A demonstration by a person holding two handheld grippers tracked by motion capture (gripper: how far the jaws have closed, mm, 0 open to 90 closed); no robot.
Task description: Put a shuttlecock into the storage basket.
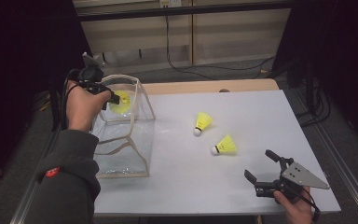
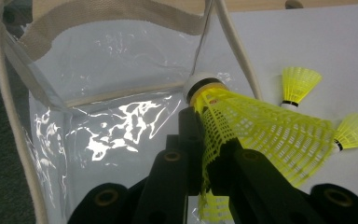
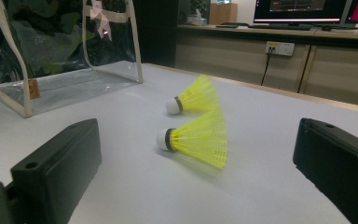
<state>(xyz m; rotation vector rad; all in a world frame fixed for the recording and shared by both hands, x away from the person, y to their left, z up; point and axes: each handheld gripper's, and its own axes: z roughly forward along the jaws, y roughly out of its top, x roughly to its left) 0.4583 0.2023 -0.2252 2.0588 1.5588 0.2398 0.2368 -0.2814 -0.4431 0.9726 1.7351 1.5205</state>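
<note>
Surface: we work on a white tabletop (image 1: 242,116) with a wooden strip at its far edge; dark curtains stand at both sides.
Room: our right gripper view shows a wooden counter, a wall socket (image 3: 279,48) and lit monitors (image 3: 303,9).
Left gripper (image 2: 205,154): our jaws are clenched on the netted skirt of a yellow shuttlecock (image 2: 261,130), held over the mouth of the clear bag (image 1: 126,135).
Right gripper (image 3: 196,158): jaws spread wide and low over the table, nothing between them.
Loose shuttlecocks: two (image 1: 203,122) (image 1: 224,145) lie mid-table, white cork tips.
Bag: glossy plastic, beige woven trim.
</note>
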